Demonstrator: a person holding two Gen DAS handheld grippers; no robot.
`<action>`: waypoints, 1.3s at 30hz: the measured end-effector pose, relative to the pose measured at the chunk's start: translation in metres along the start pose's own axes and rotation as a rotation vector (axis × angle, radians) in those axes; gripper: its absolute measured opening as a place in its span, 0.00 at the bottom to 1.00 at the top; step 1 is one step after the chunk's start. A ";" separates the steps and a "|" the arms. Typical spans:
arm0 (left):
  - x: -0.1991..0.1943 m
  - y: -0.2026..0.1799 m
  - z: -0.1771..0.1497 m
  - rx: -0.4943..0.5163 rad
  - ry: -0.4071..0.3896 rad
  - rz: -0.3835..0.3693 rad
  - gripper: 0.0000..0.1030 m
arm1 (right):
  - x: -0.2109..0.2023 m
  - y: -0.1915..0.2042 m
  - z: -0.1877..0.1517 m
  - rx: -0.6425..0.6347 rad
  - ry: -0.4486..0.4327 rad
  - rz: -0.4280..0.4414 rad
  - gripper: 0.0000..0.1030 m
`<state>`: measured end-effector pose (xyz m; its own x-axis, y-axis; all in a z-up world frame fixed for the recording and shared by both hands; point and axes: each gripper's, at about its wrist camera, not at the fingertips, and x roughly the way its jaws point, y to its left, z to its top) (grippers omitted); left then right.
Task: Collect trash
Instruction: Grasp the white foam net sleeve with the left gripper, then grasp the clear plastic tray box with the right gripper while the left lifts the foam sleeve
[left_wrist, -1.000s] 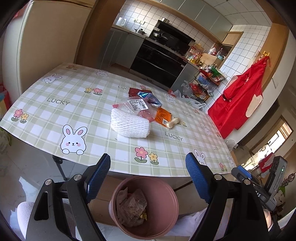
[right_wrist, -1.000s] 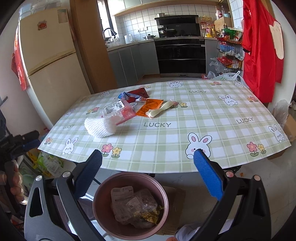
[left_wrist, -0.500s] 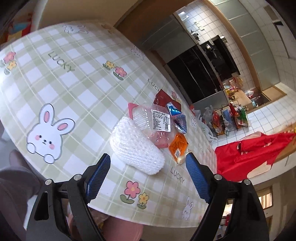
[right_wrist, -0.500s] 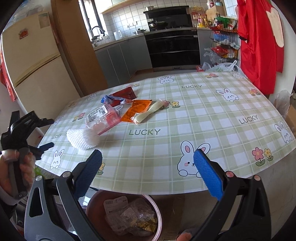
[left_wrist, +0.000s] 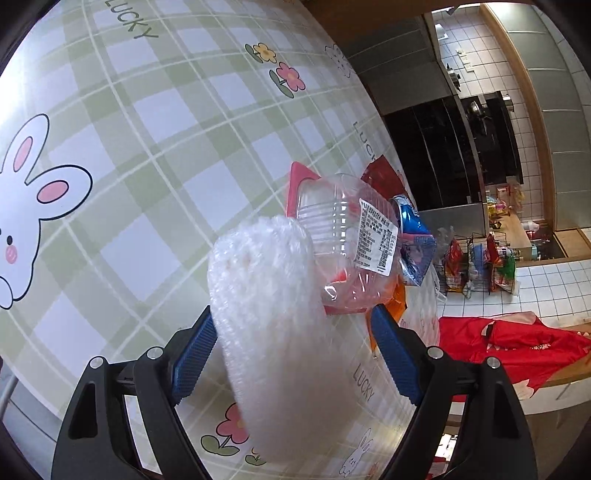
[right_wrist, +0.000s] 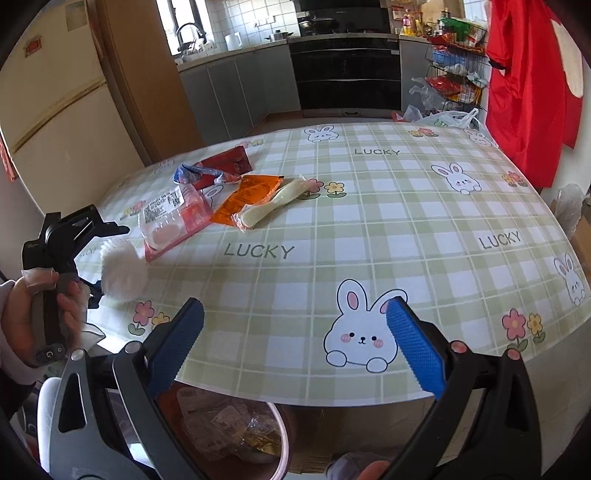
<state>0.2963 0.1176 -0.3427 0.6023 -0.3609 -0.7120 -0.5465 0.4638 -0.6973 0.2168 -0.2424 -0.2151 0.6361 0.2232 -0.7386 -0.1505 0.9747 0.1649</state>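
Straddling the white foam net (left_wrist: 273, 332), the left tongs (left_wrist: 295, 354) gape; only the right view shows the right tongs (right_wrist: 291, 347) apart.

Table under green-checked bunny-print "LUCKY" tablecloth (right_wrist: 369, 229): white foam net sleeve (right_wrist: 122, 269), clear plastic labelled clamshell (right_wrist: 173, 218), orange packet (right_wrist: 247, 197), cream wrapper (right_wrist: 273, 208), blue (right_wrist: 199, 173) and red wrappers (right_wrist: 229, 162), left side.
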 end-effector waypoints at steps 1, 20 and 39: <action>0.001 0.002 0.000 0.010 0.002 0.006 0.66 | 0.003 0.002 0.003 -0.017 0.004 -0.001 0.95; -0.094 0.041 0.027 0.288 -0.149 -0.014 0.27 | 0.106 0.171 0.060 -0.441 0.064 0.200 0.74; -0.120 0.080 0.016 0.250 -0.117 -0.159 0.27 | 0.190 0.267 0.062 -0.745 0.181 0.048 0.26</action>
<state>0.1894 0.2106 -0.3114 0.7392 -0.3564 -0.5715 -0.2888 0.5988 -0.7470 0.3445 0.0607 -0.2707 0.4920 0.1977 -0.8478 -0.6858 0.6879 -0.2376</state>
